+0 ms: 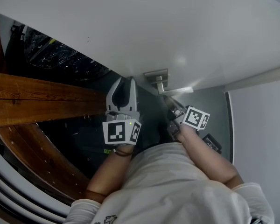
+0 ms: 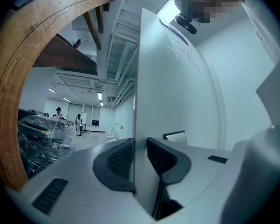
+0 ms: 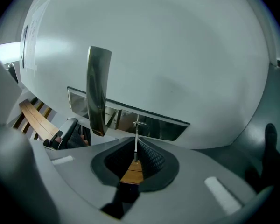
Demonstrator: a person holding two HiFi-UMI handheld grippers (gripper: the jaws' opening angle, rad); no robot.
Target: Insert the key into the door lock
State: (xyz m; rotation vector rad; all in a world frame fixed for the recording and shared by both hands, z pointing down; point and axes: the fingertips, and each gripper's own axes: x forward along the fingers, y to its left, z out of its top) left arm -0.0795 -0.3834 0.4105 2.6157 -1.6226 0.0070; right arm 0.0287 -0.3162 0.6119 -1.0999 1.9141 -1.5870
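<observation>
The white door (image 1: pixel 154 27) fills the top of the head view, with its metal lever handle (image 1: pixel 161 82) on a plate near the middle. My left gripper (image 1: pixel 125 84) is shut on the door's free edge; in the left gripper view the thin door edge (image 2: pixel 135 101) runs between the closed pads (image 2: pixel 121 160). My right gripper (image 1: pixel 173 105) sits just below the handle. It is shut on a key (image 3: pixel 136 141) with a brown tag (image 3: pixel 133 171). The key's shaft points at the steel lock plate (image 3: pixel 163 125), its tip at the plate beside the handle (image 3: pixel 97 92). Whether the tip is inside cannot be told.
A heavy wooden beam (image 1: pixel 32 97) and a curved wooden piece (image 1: pixel 32 157) lie left of the door. Plastic-wrapped goods (image 1: pixel 56 55) sit behind them. A grey wall panel (image 1: pixel 261 125) stands at the right. Distant people (image 2: pixel 58 111) stand in the room beyond.
</observation>
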